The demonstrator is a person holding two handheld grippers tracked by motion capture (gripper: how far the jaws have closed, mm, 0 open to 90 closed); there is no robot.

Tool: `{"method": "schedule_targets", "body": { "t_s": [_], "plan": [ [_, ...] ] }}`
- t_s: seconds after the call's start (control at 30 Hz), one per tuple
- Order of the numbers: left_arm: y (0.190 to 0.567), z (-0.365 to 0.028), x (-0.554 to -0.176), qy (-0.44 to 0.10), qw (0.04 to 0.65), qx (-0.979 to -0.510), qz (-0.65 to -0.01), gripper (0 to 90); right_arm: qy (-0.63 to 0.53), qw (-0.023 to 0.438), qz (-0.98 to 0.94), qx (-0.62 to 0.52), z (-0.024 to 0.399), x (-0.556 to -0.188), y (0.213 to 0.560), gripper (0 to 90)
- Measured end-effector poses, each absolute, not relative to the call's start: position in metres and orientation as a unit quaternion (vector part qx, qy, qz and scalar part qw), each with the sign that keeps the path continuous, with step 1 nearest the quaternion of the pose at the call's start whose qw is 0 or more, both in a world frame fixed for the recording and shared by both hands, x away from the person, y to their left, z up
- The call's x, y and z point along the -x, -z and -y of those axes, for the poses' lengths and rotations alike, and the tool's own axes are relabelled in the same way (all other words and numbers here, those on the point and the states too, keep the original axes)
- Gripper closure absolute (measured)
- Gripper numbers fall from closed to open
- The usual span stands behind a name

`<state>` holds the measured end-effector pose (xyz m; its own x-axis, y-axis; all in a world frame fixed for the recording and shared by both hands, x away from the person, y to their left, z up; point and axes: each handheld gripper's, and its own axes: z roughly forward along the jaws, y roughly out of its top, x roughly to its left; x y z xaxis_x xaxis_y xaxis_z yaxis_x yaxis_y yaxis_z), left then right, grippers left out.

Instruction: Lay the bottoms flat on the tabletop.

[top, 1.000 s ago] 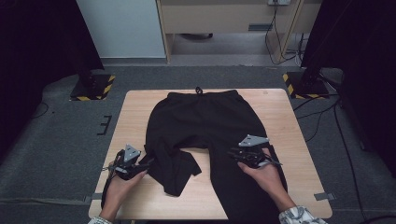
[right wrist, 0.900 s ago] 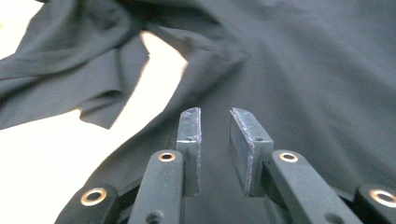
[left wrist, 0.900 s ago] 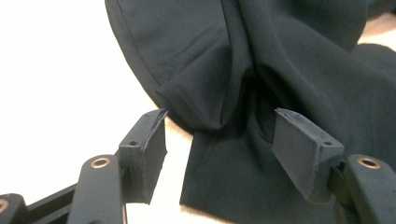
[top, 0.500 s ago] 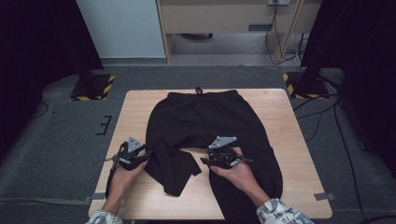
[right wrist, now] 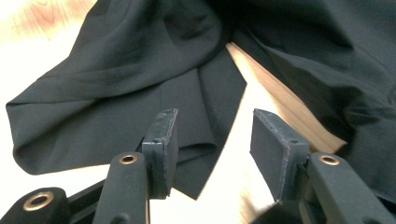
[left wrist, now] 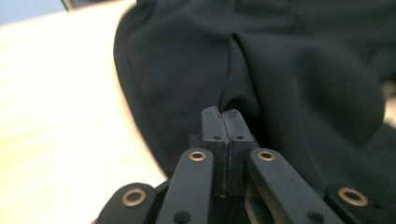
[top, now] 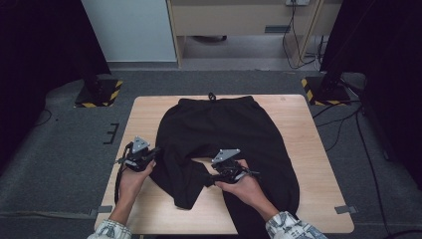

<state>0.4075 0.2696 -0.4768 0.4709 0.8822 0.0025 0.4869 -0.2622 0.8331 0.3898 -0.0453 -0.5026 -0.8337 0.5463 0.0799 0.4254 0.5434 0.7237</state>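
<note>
Currently the black fabric trousers lie mid-frame on the light wooden table, left gripper pinching their left-hand edge, right gripper spread, having just been opening, lower centre, nothing clamped.

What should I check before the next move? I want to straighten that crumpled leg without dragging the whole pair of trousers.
1. Left gripper shut on the trousers: ok, a fold runs into the closed pads at the outer edge.
2. Right gripper open: ok, nothing between the pads.
3. Right gripper aimed at the crumpled leg: ok, cloth lies just ahead.
4. Waistband flat on the table: ok.
5. Other leg fully on the table: not ok, it runs past the near edge.
</note>
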Motion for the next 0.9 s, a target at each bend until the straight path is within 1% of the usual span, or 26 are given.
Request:
{"method": "schedule_targets", "body": {
  "t_s": [0.17,0.37,0.53,0.67,0.7,0.83,0.9],
  "plan": [
    [0.459,-0.264,-0.435,-0.249,0.403,-0.76,-0.444,89.1,-0.386,0.08,-0.878,-0.273,0.037,-0.387,0.504,52.3],
    [0.461,-0.257,-0.468,-0.237,0.389,-0.773,-0.442,89.2,-0.385,0.084,-0.875,-0.281,0.035,-0.382,0.506,55.5],
    [0.473,-0.255,-0.478,-0.225,0.386,-0.78,-0.438,89.2,-0.391,0.081,-0.869,-0.292,0.033,-0.378,0.507,54.4],
    [0.474,-0.257,-0.479,-0.22,0.39,-0.778,-0.441,89.3,-0.39,0.078,-0.87,-0.29,0.023,-0.38,0.513,50.7],
    [0.473,-0.257,-0.479,-0.22,0.394,-0.776,-0.441,89.3,-0.386,0.077,-0.872,-0.29,0.021,-0.381,0.515,51.1],
    [0.467,-0.26,-0.478,-0.22,0.403,-0.77,-0.443,89.3,-0.371,0.079,-0.881,-0.283,0.01,-0.384,0.524,58.5],
    [0.463,-0.26,-0.479,-0.222,0.405,-0.768,-0.443,89.3,-0.371,0.074,-0.883,-0.278,0.008,-0.383,0.523,68.6]
  ]
}}
